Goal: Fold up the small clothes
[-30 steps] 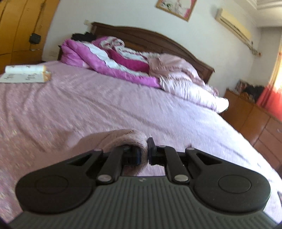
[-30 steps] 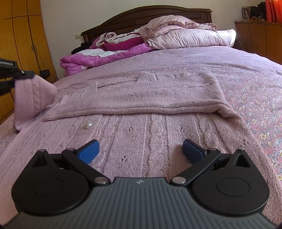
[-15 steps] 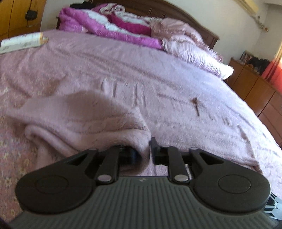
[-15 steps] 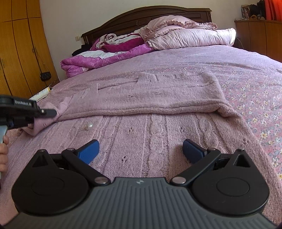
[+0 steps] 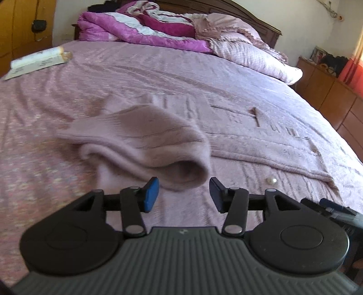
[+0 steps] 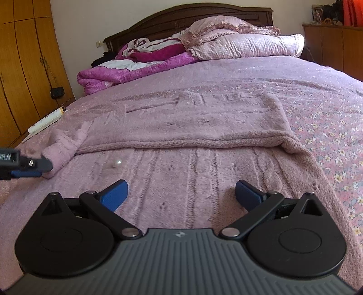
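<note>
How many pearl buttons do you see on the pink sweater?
1: a pearl button lies on the sweater, just below its folded edge, toward the left. Others may be hidden under folds.

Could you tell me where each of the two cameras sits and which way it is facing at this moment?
Left wrist: on the left hand-held gripper, looking up the bed at the sweater's sleeve; its open blue pads show.
Right wrist: on the right hand-held gripper, low over the pink sweater, facing the headboard; open pads show.
Shared: sweater, pearl button, book, quilt.

Bare bedspread (image 6: 329, 95) lies open toward 1 o'clock; the bunched sleeve (image 5: 145, 145) blocks 11, a pearl-like bead (image 6: 118, 162), perhaps loose, beside.
</note>
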`<action>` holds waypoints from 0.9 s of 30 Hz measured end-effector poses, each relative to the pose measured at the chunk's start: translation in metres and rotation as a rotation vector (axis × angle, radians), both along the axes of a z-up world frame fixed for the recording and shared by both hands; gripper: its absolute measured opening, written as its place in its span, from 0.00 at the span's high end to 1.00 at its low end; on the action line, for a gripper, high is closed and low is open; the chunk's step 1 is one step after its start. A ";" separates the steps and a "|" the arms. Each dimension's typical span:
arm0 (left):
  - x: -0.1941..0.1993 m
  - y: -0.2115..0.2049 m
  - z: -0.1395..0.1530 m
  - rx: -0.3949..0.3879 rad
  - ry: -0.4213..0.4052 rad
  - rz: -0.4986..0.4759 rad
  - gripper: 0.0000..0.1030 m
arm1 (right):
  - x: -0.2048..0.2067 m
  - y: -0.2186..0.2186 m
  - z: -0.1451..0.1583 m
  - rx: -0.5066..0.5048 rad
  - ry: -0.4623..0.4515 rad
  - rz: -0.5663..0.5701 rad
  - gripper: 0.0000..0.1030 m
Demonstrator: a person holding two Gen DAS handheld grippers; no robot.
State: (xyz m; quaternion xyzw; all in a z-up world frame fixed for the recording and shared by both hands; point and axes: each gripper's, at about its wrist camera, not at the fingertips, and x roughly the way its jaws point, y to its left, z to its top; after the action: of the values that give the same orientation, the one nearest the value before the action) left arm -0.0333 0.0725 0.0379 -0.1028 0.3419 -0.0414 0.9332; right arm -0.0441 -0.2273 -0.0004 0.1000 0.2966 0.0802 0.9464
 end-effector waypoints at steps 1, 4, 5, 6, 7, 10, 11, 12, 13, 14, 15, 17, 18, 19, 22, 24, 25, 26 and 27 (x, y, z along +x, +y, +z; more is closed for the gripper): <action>-0.002 0.004 0.001 0.004 -0.001 0.012 0.50 | 0.001 0.000 0.004 0.025 0.011 0.004 0.00; -0.009 0.017 0.003 0.022 -0.011 0.068 0.50 | 0.008 0.004 0.015 0.096 0.041 0.024 0.00; -0.011 0.021 0.003 0.029 -0.016 0.085 0.50 | 0.012 0.007 0.020 0.112 0.055 0.036 0.00; -0.012 0.025 0.004 0.036 -0.021 0.101 0.50 | 0.016 0.011 0.025 0.127 0.065 0.046 0.00; -0.013 0.028 0.004 0.042 -0.023 0.112 0.50 | 0.020 0.016 0.030 0.145 0.070 0.059 0.00; -0.014 0.039 0.003 0.055 -0.021 0.143 0.50 | 0.031 0.030 0.043 0.190 0.066 0.106 0.00; -0.014 0.042 0.003 0.060 -0.020 0.153 0.50 | 0.034 0.035 0.047 0.197 0.066 0.121 0.01; -0.014 0.045 0.002 0.063 -0.020 0.165 0.50 | 0.039 0.043 0.049 0.205 0.071 0.139 0.01; -0.014 0.048 0.001 0.066 -0.020 0.175 0.50 | 0.044 0.050 0.052 0.213 0.079 0.156 0.02; -0.013 0.050 0.000 0.068 -0.020 0.183 0.50 | 0.050 0.057 0.054 0.225 0.090 0.172 0.03; -0.012 0.052 -0.001 0.071 -0.018 0.190 0.50 | 0.056 0.064 0.054 0.241 0.106 0.189 0.04; -0.009 0.056 -0.003 0.074 -0.015 0.202 0.50 | 0.069 0.080 0.054 0.266 0.139 0.225 0.06; -0.008 0.058 -0.004 0.075 -0.013 0.207 0.50 | 0.076 0.088 0.054 0.275 0.157 0.240 0.09; -0.007 0.059 -0.004 0.074 -0.011 0.212 0.50 | 0.082 0.095 0.052 0.280 0.172 0.248 0.11; -0.006 0.063 -0.005 0.059 -0.010 0.217 0.50 | 0.101 0.114 0.049 0.299 0.239 0.263 0.17; -0.005 0.064 -0.007 0.054 -0.009 0.211 0.50 | 0.112 0.122 0.044 0.320 0.296 0.265 0.23; -0.004 0.063 -0.007 0.056 -0.008 0.207 0.50 | 0.116 0.125 0.042 0.335 0.320 0.265 0.25; -0.004 0.063 -0.008 0.060 -0.008 0.203 0.50 | 0.119 0.128 0.040 0.348 0.334 0.268 0.28; -0.003 0.062 -0.008 0.066 -0.009 0.200 0.50 | 0.121 0.130 0.038 0.356 0.343 0.272 0.34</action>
State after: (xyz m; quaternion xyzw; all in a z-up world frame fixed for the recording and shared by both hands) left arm -0.0364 0.1346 0.0294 -0.1053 0.3271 0.0629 0.9370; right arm 0.0765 -0.0972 0.0377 0.2360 0.4442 0.2392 0.8305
